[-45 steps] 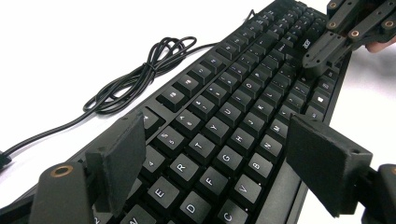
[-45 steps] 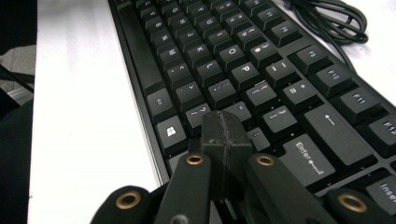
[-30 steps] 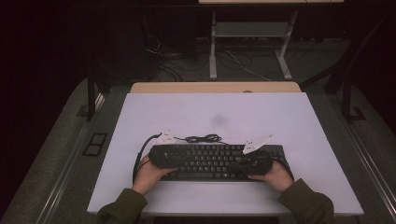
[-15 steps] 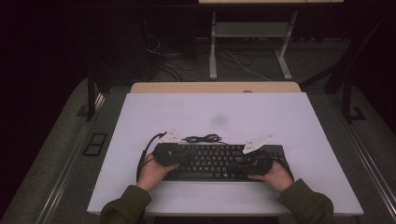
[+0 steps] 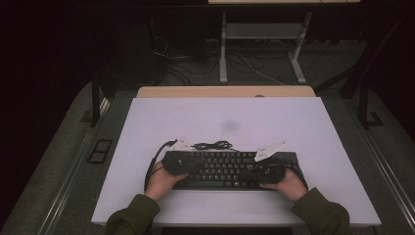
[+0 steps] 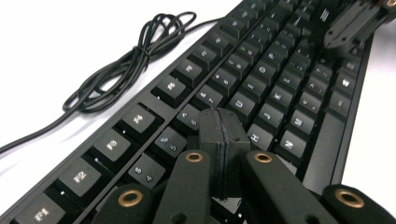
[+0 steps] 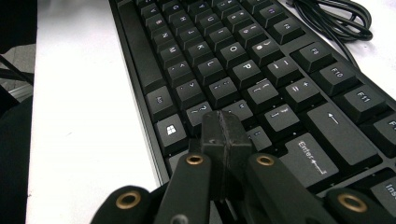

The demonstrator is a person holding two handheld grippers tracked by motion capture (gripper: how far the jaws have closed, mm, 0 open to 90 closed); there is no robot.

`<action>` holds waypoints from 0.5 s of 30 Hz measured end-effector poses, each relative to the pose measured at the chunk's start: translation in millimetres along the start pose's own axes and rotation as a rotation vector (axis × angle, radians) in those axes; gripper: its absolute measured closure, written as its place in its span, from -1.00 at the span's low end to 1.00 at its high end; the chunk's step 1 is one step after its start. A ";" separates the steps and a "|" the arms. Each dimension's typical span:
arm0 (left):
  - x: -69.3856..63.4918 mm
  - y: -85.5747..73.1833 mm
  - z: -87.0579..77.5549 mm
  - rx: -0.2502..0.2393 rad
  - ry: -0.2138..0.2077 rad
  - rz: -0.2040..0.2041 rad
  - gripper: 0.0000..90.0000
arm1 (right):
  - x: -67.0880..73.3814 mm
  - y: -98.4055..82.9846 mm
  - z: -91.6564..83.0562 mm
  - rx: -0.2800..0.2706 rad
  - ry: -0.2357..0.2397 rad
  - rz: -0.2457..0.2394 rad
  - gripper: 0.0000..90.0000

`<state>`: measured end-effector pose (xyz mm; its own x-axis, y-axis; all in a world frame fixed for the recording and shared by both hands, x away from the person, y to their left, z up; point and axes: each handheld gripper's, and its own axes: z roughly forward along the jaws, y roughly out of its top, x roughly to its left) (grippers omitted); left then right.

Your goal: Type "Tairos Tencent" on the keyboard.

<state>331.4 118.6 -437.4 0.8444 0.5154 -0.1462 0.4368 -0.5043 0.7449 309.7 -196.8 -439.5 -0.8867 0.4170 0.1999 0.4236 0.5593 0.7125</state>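
While both hands rest at the near side of the white table (image 5: pixel 313 127), the black keyboard (image 5: pixel 225 169) lies flat across its front half, long edge facing the person. Left gripper (image 6: pixel 223 122): jaws pressed together, nothing between them, tips over the number and letter rows. Right gripper (image 7: pixel 225 130): jaws likewise closed and empty, tips above the keys beside Enter. A coiled black cable (image 5: pixel 213 145) lies just behind the keyboard.

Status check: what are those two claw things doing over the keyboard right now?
Left gripper shut, jaws just closed, empty, tips over the middle keys. Right gripper shut, empty, near Enter. Keyboard flat on table. Coiled cable behind it, clear.
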 end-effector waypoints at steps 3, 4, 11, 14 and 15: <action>-0.3 0.4 -0.1 0.000 0.003 0.002 0.98 | 0.0 0.0 0.0 0.000 0.000 0.001 0.98; -0.4 0.4 -0.1 0.000 0.002 0.002 0.98 | 0.0 -0.1 -0.1 0.000 0.000 0.002 0.98; -1.3 3.2 -6.1 -0.027 0.003 -0.008 0.98 | 0.0 -0.1 -0.1 0.000 0.000 0.000 0.98; -0.5 2.6 -9.8 -0.034 0.002 -0.016 0.97 | 0.2 0.0 -0.1 0.000 0.000 0.000 0.98; 0.0 1.9 -10.5 -0.031 0.002 -0.019 0.89 | 0.2 -0.1 -0.1 0.000 0.000 0.000 0.98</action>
<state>329.0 124.9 -429.1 0.8351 0.5264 -0.1594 0.4431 -0.4723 0.7620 309.5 -196.9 -439.4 -0.8866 0.4173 0.1996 0.4236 0.5593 0.7125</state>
